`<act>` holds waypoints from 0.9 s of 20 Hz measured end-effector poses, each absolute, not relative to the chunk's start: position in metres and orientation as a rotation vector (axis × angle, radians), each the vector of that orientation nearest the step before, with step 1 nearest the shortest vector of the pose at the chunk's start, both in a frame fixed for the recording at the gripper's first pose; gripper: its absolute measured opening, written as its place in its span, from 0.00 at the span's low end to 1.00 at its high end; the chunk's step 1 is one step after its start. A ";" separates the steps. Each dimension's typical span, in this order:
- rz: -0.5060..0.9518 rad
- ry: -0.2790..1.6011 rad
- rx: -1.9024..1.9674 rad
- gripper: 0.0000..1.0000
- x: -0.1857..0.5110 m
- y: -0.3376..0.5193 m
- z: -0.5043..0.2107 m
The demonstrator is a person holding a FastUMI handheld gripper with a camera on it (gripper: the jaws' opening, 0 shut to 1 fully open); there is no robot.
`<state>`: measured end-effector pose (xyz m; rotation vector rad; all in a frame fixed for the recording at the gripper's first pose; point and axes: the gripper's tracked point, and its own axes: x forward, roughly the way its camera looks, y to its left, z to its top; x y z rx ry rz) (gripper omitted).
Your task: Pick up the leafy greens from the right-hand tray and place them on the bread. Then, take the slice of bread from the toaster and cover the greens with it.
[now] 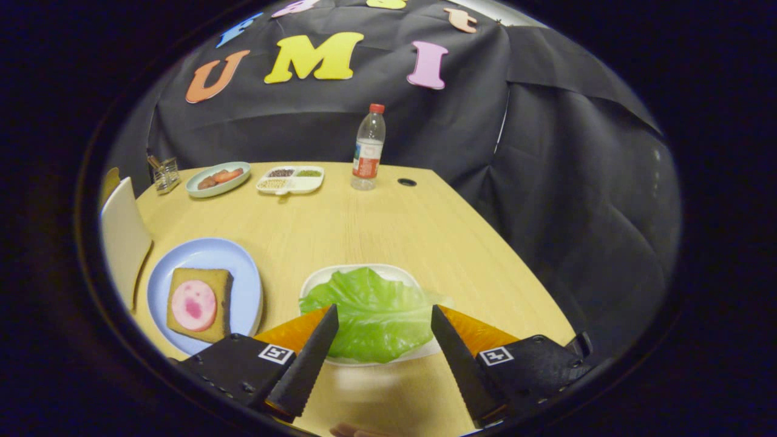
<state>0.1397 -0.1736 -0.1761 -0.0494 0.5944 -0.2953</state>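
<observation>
Tongs spread apart, nothing held, fingers straddling the near part of the leafy greens, which lie on the white tray just ahead. Step in hand looks like the pick: lower straight down, close on the thick near fold of the leaf rather than a thin edge, keep tips off the tray rim so it doesn't drag. Left of the tray, the blue plate carries bread with a pink meat slice on top, which is the drop target. Bare tabletop beyond. Far side: oval dish, divided snack tray, water bottle. Small wire rack at the far left corner, maybe the toaster; cannot tell.
</observation>
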 end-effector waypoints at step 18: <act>-0.192 0.661 0.118 0.55 0.155 -0.152 -0.209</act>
